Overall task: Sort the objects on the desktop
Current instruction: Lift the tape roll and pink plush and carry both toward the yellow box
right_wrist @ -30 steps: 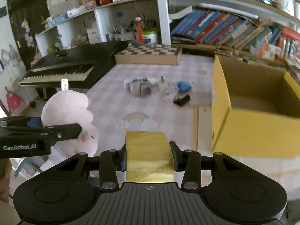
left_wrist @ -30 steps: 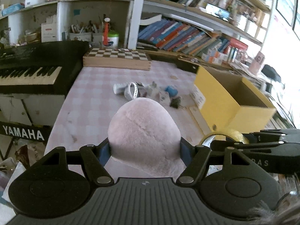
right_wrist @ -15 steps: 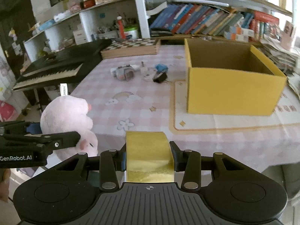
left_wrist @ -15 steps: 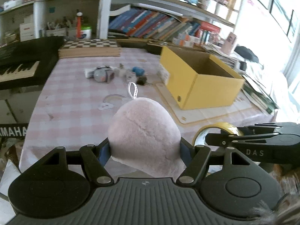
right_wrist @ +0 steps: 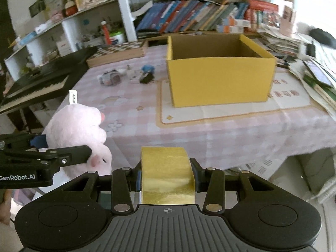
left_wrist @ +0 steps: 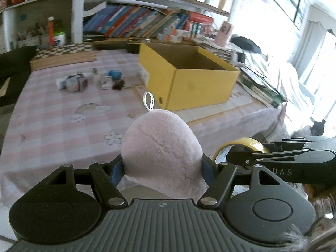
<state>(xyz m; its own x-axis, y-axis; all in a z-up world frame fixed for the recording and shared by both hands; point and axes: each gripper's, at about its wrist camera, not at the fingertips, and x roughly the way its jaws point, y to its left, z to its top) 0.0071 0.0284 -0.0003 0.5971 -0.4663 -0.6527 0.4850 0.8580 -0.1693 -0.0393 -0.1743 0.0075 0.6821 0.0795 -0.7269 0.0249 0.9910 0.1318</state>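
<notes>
My left gripper is shut on a pink plush toy with a white loop tag, held off the table's near edge; the toy also shows in the right wrist view. My right gripper is shut on a yellow tape roll, which also shows in the left wrist view to the right of the plush. An open yellow cardboard box stands on the pink checked table, ahead and to the right in the left wrist view.
Several small objects lie in a cluster left of the box. A chessboard lies at the table's back. A black keyboard stands left of the table. Bookshelves fill the back wall; stacked books lie right.
Both grippers have pulled back and swung right, away from the table, still holding the plush and the tape. The box now appears farther away and more central.
</notes>
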